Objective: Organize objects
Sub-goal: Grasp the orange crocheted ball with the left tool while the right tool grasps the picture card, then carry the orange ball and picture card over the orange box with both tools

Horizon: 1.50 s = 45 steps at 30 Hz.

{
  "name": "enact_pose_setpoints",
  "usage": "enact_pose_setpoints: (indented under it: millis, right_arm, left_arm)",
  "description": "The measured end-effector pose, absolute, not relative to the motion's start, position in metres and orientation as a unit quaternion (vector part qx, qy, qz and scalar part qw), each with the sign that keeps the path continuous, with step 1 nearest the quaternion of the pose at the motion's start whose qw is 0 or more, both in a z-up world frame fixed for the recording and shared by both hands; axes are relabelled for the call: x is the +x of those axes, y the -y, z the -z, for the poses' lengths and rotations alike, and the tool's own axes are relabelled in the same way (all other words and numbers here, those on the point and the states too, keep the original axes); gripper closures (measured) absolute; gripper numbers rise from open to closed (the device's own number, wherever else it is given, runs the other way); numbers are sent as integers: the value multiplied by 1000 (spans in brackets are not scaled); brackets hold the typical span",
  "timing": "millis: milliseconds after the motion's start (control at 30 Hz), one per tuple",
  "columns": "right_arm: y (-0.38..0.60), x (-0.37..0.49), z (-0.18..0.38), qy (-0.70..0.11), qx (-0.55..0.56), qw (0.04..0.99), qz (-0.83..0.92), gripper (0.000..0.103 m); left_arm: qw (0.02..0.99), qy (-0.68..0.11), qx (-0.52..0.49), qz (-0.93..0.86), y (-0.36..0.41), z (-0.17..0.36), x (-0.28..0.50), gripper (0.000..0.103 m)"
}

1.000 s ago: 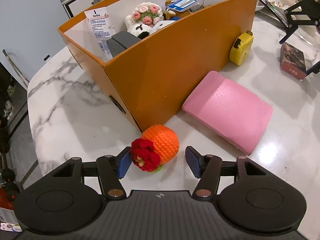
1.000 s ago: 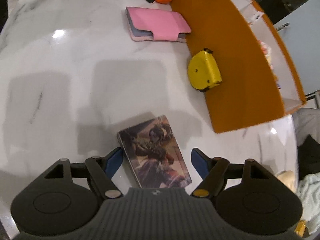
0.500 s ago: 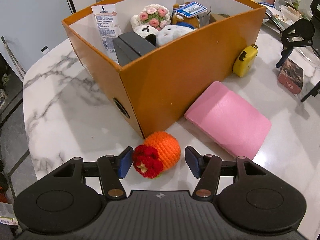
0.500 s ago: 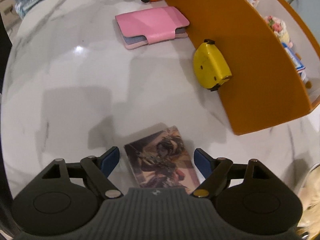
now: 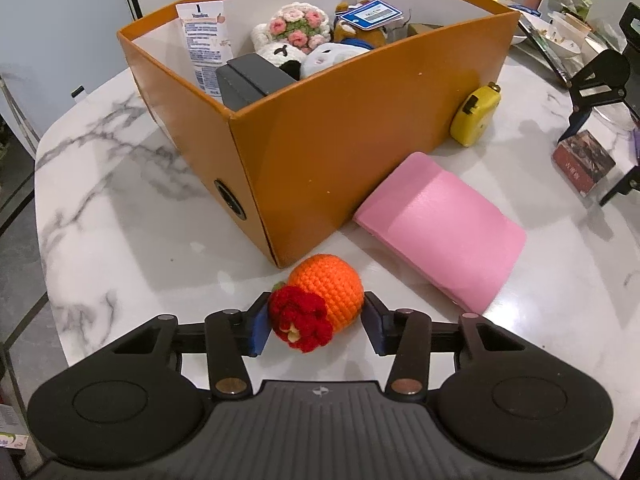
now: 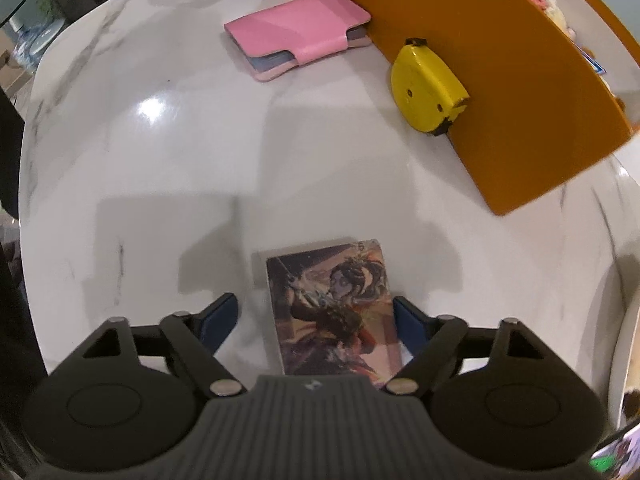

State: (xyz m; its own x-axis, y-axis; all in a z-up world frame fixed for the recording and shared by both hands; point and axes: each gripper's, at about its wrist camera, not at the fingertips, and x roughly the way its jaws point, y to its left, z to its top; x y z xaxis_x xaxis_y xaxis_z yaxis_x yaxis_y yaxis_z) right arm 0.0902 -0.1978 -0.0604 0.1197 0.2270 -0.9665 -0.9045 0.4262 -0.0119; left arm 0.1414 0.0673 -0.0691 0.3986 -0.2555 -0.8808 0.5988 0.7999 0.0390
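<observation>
My left gripper (image 5: 316, 322) is shut on an orange crocheted fruit with a red flower (image 5: 320, 306), at the near corner of the orange box (image 5: 352, 144). The box holds plush toys, a tube and a dark case. My right gripper (image 6: 316, 322) is open around an illustrated card box (image 6: 336, 308) lying flat on the marble table (image 6: 160, 184); the right finger touches its edge, the left finger stands apart. The card box also shows in the left wrist view (image 5: 583, 160).
A pink wallet (image 5: 440, 224) lies against the box's near side, also in the right wrist view (image 6: 300, 32). A yellow tape measure (image 6: 428, 88) leans on the box wall. Dishes and clutter (image 5: 560, 36) sit at the far right.
My left fingers have closed onto the crocheted fruit. My right gripper has shifted over the card box, which now sits closer to the right finger.
</observation>
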Motion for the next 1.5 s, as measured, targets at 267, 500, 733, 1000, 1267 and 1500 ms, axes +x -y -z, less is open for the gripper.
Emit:
enact_pose_setpoints:
  millis: [267,500,733,1000,1267,1500]
  right_arm:
    - [195,74,54,-504,-332,697,-387,41]
    - [196,61,49,-485,-360,704,-373,42]
    - [186,53,39,-471,-362,711,-376,42]
    - [178,56,-1,-435,-363,732,-377,42]
    - [166,72,-50,-389,-364,764,-364,42]
    - [147,105,-77,-365,-350,790,-345,41]
  left_arm:
    - [810,-490,179,267,-67,68,136,49]
    - [816,-480,174,270,-71,57,129,49]
    - [796,-481,171,324,-68,45,115,50]
    - [813,-417,116,388,-64,-7,109,50]
    - [850,-370,96,363,-54,-43,125,50]
    - [879,-356,87,306,-49,-53,153,50]
